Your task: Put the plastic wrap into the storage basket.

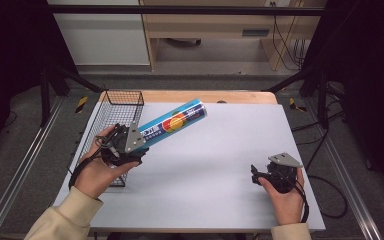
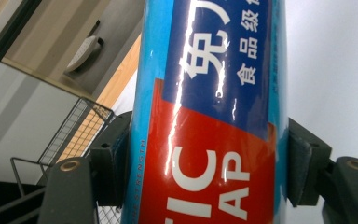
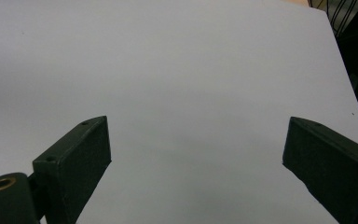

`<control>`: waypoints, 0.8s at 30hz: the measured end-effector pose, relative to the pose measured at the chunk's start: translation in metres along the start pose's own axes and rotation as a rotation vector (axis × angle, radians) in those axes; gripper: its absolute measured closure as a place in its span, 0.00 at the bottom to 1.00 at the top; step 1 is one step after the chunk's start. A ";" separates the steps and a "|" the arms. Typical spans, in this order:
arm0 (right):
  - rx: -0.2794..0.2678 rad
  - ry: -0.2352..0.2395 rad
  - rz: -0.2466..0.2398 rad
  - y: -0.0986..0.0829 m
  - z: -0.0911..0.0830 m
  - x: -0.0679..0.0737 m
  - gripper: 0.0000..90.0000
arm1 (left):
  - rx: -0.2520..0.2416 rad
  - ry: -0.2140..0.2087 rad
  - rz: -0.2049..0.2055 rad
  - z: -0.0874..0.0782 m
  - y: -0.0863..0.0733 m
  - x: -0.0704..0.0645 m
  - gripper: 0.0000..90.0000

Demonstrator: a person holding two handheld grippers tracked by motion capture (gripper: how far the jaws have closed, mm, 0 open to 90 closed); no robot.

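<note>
Cling-wrap tube (image 1: pixel 172 123), blue with a red label, sits pinched near its lower end in your left gripper (image 1: pixel 130 145); in the left gripper view both pads press its sides. It is held off the table (image 1: pixel 220 170), tilted up and away to the right, its far end well above the grey surface and its gripped end over the near right corner of the wire basket (image 1: pixel 112 107).

Step in hand, by my reading: carrying the tube, most likely toward the basket. Next move would call for swinging the long free end round to line up with the basket's length, then lowering it between the wire walls before you let go.

Your right gripper (image 1: pixel 257 175) rests low at the right of the table, jaws spread wide with nothing between them; its own view looks across bare grey surface.

Edges and room: basket stands at the table's left edge, its left wall close to the drop. Watch the tube's raised end against the basket rim as you turn. Middle and right of the table are open for any swing.
</note>
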State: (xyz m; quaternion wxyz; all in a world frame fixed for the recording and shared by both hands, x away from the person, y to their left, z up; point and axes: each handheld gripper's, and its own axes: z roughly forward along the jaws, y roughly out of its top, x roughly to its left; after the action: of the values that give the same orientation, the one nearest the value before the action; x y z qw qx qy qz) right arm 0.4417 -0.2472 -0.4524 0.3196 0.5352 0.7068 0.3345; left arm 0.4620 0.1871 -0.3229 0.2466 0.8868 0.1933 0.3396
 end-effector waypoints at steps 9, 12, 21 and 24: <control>0.008 0.015 0.007 -0.001 0.000 -0.001 0.09 | 0.051 0.011 -0.012 0.001 -0.002 0.009 0.34; 0.013 0.021 0.009 -0.001 0.000 0.001 0.09 | 0.070 0.022 -0.029 0.001 -0.002 0.014 0.34; 0.004 0.048 0.028 -0.001 0.001 0.007 0.09 | 0.125 0.064 -0.094 -0.005 -0.007 0.024 0.35; -0.003 0.054 0.038 0.000 0.000 0.007 0.09 | 0.133 0.085 -0.113 -0.006 -0.005 0.029 0.35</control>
State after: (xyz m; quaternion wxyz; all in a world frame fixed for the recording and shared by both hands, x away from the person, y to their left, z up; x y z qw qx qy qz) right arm 0.4402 -0.2409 -0.4534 0.2947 0.5390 0.7043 0.3559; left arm 0.4770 0.2080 -0.3075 0.1976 0.8738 0.2754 0.3488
